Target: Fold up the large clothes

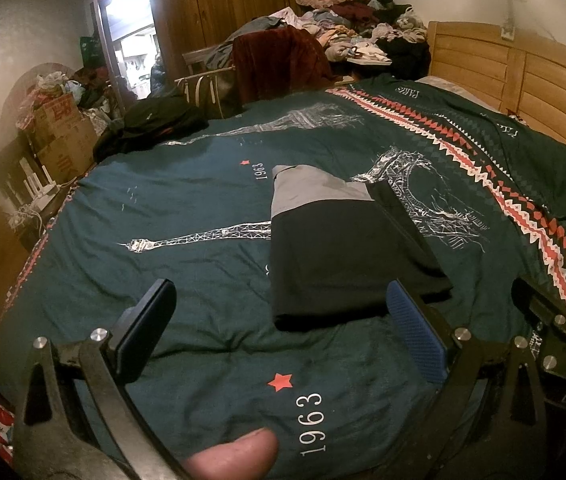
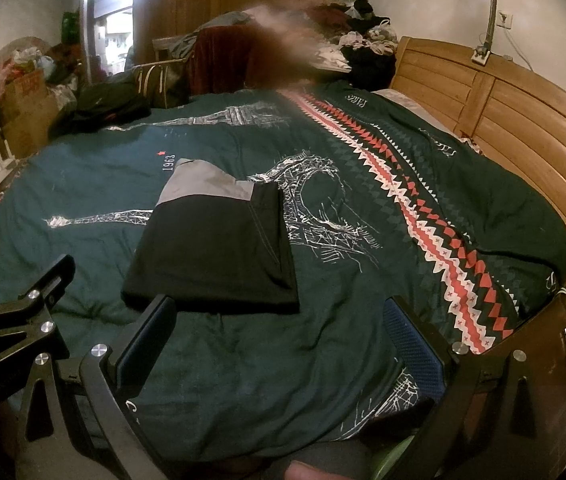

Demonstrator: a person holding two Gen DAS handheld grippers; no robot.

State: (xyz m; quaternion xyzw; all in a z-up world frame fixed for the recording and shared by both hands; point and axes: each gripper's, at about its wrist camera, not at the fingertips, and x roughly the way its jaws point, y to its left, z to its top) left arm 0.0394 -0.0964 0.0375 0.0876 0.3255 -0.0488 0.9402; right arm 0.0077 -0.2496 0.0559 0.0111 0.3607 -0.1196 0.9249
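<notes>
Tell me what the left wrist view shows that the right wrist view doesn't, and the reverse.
Only the left wrist view: a red star above a large "1963" print on the quilt, just ahead of the open left tongs. Only the right wrist view: a white wall socket above the headboard, and the open right tongs seen head-on. Both: the folded black and grey garment lying on the green quilt, free of both tongs, and the wooden headboard.

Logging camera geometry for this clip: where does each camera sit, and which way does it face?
Left wrist: on the left gripper, facing across the bed to the folded garment; open fingers, a thumb, the right gripper at right.
Right wrist: on the right gripper, same heading; open fingers, the left gripper at left.
Shared: folded garment, bedspread, headboard.
</notes>
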